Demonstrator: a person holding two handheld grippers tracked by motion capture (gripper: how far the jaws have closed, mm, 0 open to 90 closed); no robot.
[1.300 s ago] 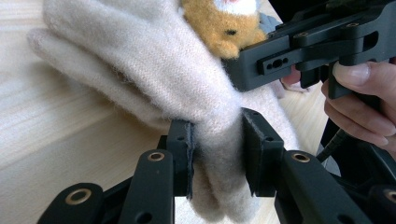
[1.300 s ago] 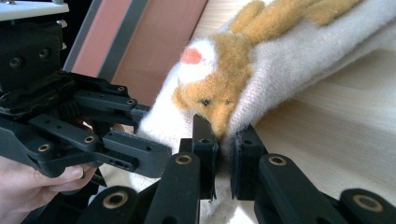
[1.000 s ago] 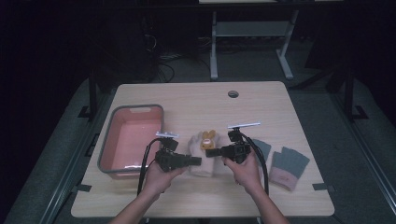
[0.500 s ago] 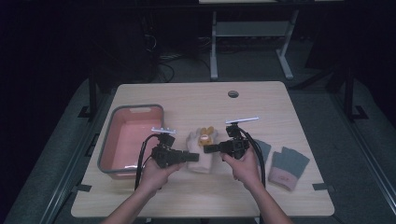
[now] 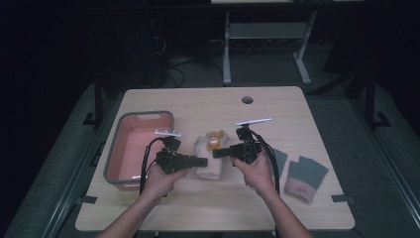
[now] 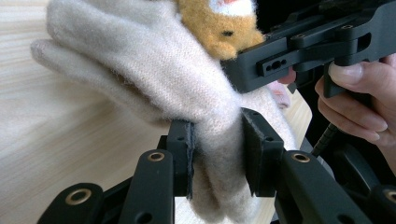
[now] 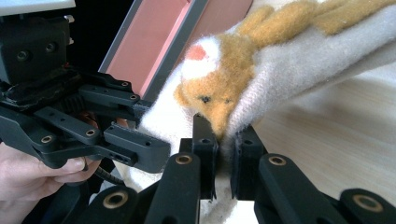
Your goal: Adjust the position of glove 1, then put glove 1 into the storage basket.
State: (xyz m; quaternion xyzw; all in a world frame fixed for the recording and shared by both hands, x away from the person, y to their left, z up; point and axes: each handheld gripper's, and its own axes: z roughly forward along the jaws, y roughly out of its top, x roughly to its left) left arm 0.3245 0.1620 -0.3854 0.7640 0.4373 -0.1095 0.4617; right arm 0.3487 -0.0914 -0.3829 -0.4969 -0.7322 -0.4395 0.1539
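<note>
Left tool [image 6: 215,156] and right tool [image 7: 225,156] each clench the cream glove [image 5: 210,156] at mid-desk [image 5: 208,106], beside the pink bin [image 5: 141,148]. Good handling likely means lifting both together, evenly, so neither pinch slips.

Dim, dark-edged high view; bright, sharp close-ups with soft foreground blur.

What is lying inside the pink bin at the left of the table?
The pink bin appears empty: its visible floor is bare. The left tool and its cable cover the near right corner, so that part cannot be checked.
</note>
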